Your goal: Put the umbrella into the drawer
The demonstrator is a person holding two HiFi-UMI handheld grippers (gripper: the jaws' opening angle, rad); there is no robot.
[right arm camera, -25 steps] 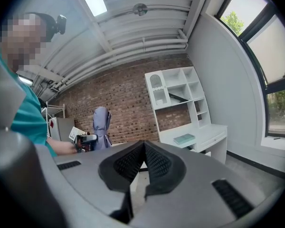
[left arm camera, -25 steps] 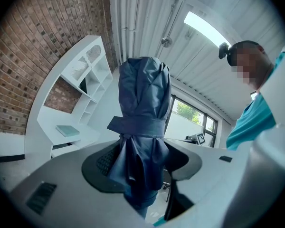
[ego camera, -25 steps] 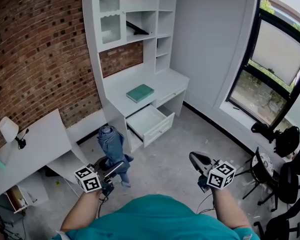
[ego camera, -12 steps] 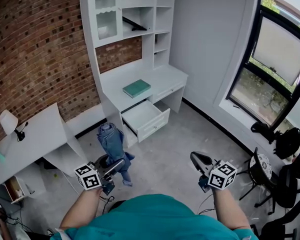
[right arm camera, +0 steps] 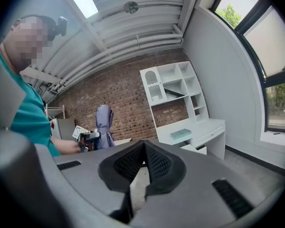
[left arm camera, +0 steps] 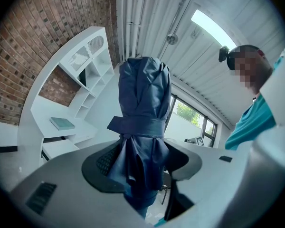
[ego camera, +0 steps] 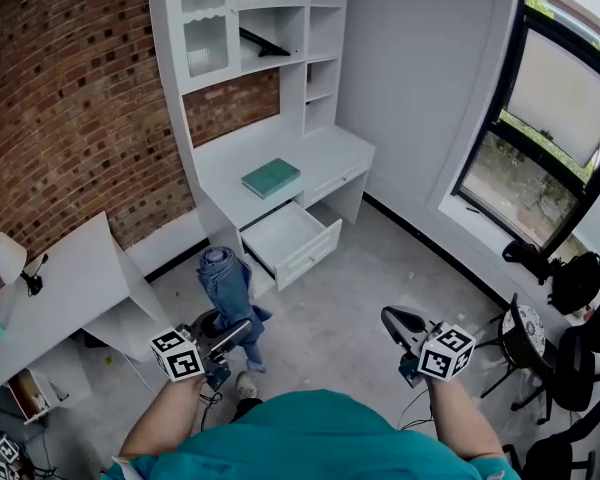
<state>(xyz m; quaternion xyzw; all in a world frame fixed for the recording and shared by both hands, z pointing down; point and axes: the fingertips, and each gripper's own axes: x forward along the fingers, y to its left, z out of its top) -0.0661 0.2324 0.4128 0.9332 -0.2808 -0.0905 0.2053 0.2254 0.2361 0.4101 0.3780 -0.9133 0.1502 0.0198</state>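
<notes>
Left gripper jaws clamp the umbrella upright, long axis vertical; right gripper jaws together.

Soft daylight enters through the window at the right; a ceiling light strip glares white. Shadows are faint. Both gripper views bulge and darken at the edges, and the umbrella looks backlit, dark.

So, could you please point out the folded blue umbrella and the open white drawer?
Folded blue umbrella (ego camera: pixel 226 286): head view, its fabric canopy.
Open white drawer (ego camera: pixel 312 258): head view, its front panel.
</notes>
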